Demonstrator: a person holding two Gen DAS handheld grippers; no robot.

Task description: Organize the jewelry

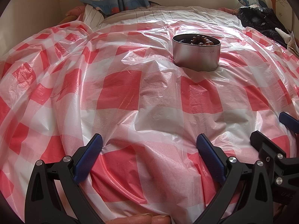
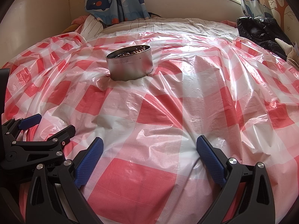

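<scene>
Thin glossy plastic sheet (image 1: 121, 91), red-and-white checked, crinkled and shiny. Brushed, dull-sheen metal tin (image 1: 196, 54) holding polished brown beads (image 1: 200, 40). Matt black plastic left claw (image 1: 149, 145) with dimpled blue pads (image 1: 210, 156). Soft printed cloth curtain (image 2: 112, 1).

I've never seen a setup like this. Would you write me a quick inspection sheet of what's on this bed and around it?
Surface: red-and-white checked plastic sheet, wrinkled, spread over a bed.
Job's things: round metal tin standing upright on the sheet, lid off, brown beads inside.
Clutter: dark clothing heaped at the far right edge.
Grippers: left gripper and right gripper both open, holding nothing, low over the sheet on the near side of the tin.
Cables: nothing seen.
Surroundings: whale-print curtain, window above, striped bedding behind.
</scene>
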